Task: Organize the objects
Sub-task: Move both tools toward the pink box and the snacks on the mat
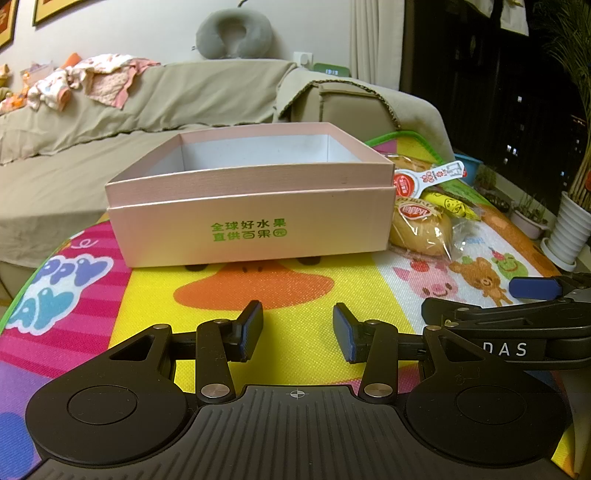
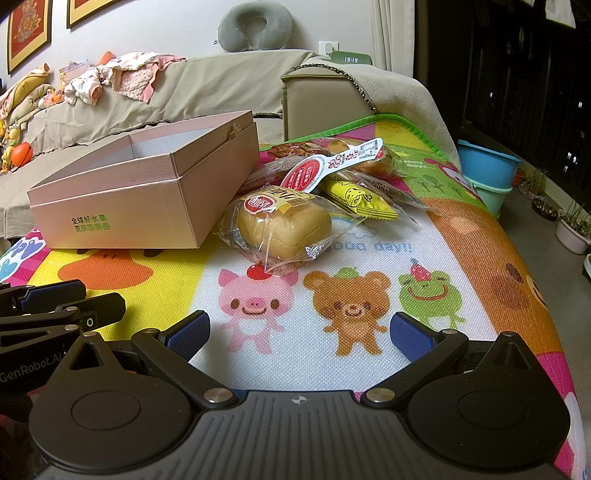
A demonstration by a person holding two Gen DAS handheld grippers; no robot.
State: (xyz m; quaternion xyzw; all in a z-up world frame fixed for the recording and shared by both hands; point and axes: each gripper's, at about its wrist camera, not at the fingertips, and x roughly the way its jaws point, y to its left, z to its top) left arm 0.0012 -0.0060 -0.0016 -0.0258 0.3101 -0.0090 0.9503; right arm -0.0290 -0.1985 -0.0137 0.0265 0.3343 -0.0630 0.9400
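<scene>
My left tongs [image 1: 298,328] hang low over the bright cartoon play mat [image 1: 295,284], the two blue pads apart with nothing between them. Straight ahead of them sits the pink box [image 1: 251,221], lidless and nested in what looks like its own lid, green print on the near wall. Its white inside shows no contents from this low angle, though I cannot see the floor of it.

My right tongs [image 2: 300,332] are spread wider, also holding nothing, poised above the printed pig [image 2: 255,299] and bear [image 2: 349,302] on the mat. In that view the box [image 2: 147,199] stands to the left, and the snacks lie just beside its right wall. Nearest to me is a wrapped bun [image 2: 284,229] in clear plastic with a red label, its wrapper touching or almost touching the box. Behind it lies a yellow snack packet [image 2: 354,197], and over that rests a white and red scoop-shaped tag [image 2: 332,164]. Further back more wrapped pastries [image 2: 314,147] are piled, too crumpled together to count.

From the left camera the same bun [image 1: 421,229] peeks out past the box's right corner.

Beyond the mat runs a sofa [image 2: 207,88] under a beige cover, with baby clothes [image 2: 122,75] heaped on its back and a grey neck pillow [image 2: 255,26] against the wall. Blue and green tubs [image 2: 487,173] are stacked at the right.
</scene>
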